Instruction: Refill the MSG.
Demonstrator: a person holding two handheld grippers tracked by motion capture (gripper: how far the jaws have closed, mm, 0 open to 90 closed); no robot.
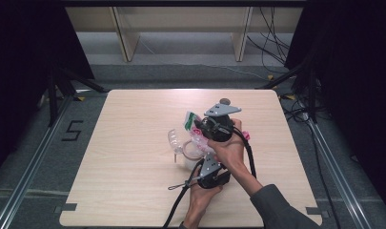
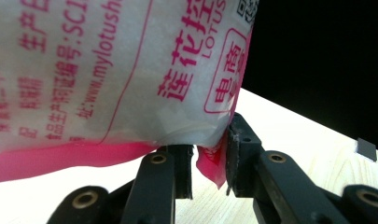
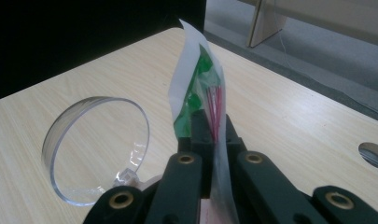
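1. Gripping the white-and-pink bag at its pink bottom seam, our left claw sits nearest us, aimed away over the tabletop.
2. Our right claw (forearm crossing over) clamps the bag's top edge, beside a clear plastic cup.

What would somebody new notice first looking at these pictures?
Most striking is the white bag with pink print, held up near the middle of the table between both grippers. The right gripper has its fingers shut on the bag's thin top edge, and the left gripper pinches its pink bottom seam. Just left of the bag lies a clear plastic lid.
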